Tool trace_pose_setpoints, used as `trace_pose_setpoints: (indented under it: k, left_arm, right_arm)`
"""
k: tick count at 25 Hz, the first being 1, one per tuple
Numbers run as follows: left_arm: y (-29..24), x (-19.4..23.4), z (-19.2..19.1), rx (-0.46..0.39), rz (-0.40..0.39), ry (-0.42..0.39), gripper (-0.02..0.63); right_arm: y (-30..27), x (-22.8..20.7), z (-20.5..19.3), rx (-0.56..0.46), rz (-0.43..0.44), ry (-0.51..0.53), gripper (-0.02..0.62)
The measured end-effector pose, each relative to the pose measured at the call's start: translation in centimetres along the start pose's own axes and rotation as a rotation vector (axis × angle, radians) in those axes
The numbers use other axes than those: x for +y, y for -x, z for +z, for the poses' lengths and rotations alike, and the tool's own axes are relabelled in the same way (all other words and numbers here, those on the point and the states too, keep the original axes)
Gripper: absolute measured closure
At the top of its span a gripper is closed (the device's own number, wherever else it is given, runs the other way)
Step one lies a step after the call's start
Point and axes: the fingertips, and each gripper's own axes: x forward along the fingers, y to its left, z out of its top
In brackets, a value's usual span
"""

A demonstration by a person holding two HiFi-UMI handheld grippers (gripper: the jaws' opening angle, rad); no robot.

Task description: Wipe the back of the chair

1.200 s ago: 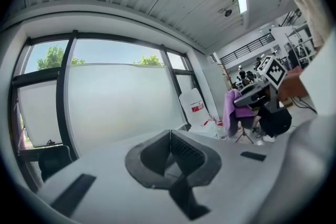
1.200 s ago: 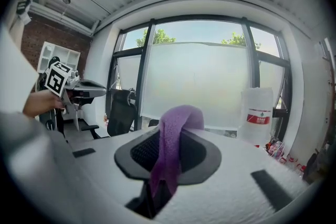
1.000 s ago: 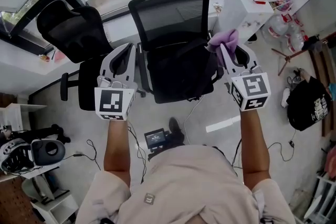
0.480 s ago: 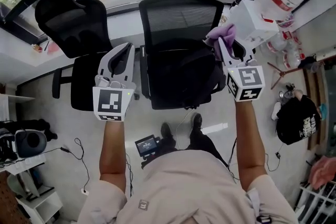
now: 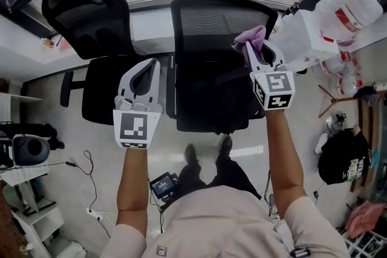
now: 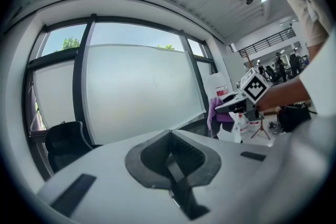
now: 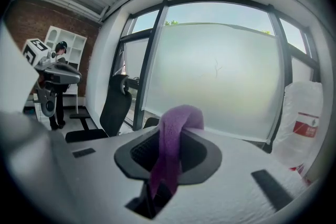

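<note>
A black mesh-backed office chair (image 5: 214,21) stands in front of me, its seat (image 5: 211,99) toward me. My right gripper (image 5: 253,48) is shut on a purple cloth (image 5: 252,37), held over the upper right of the chair's back. The right gripper view shows the cloth (image 7: 170,149) draped out of the closed right gripper (image 7: 173,131). Over the gap between the two chairs, my left gripper (image 5: 147,69) is shut with nothing in it. From the left gripper (image 6: 170,134), I see the right gripper (image 6: 239,102) with the cloth (image 6: 218,115).
A second black chair (image 5: 91,15) stands to the left, against a white window ledge (image 5: 151,21). A white box (image 5: 302,36) and a white plastic bag (image 5: 347,0) are at the right. On the floor lie a black bag (image 5: 338,154), cables and a small device (image 5: 162,185).
I have stepped closer to the chair. The right gripper with the cloth has moved from beside the chair's right edge onto its back. The left gripper stays beside the chair's left side.
</note>
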Motion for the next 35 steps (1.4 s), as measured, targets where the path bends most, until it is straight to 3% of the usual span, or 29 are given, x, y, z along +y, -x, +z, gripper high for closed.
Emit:
trace_pose_setpoints:
  k: [5,9,14,18,23,29,35]
  left_arm:
    - [-2.5,-0.3,-3.7,-0.013,0.063,-0.01,0.597]
    - [-4.9,-0.4,-7.6,0.055,0.1,0.038,0.597]
    - [-8.0,-0.7,-12.5,0.083,0.136,0.057,0.597]
    - [-9.5,-0.7,-15.3,0.132,0.157,0.093,0.597]
    - [-11.3,-1.2,-16.8,0.156,0.166,0.082,0.597]
    - [-15.1,-3.5,-16.5,0.165,0.136,0.057,0.597]
    - [-21.2,-8.7,-15.5,0.138,0.055,0.069,0.597]
  right_arm:
    - [-7.8,1.7,-2.9,-0.055,0.038,0.107,0.529]
    - [-15.5,4.8,-6.4,-0.083,0.109,0.16,0.529]
    - [-23.4,7.9,-11.1,-0.063,0.188,0.202,0.528]
    - [-27.7,9.4,-13.9,-0.031,0.235,0.196,0.528]
    - [-30.0,10.5,-16.2,0.017,0.28,0.244,0.526]
    - [-28.6,2.9,-19.1,0.075,0.188,0.212,0.526]
    - [-21.0,-13.1,-25.2,0.159,-0.112,-0.015,0.526]
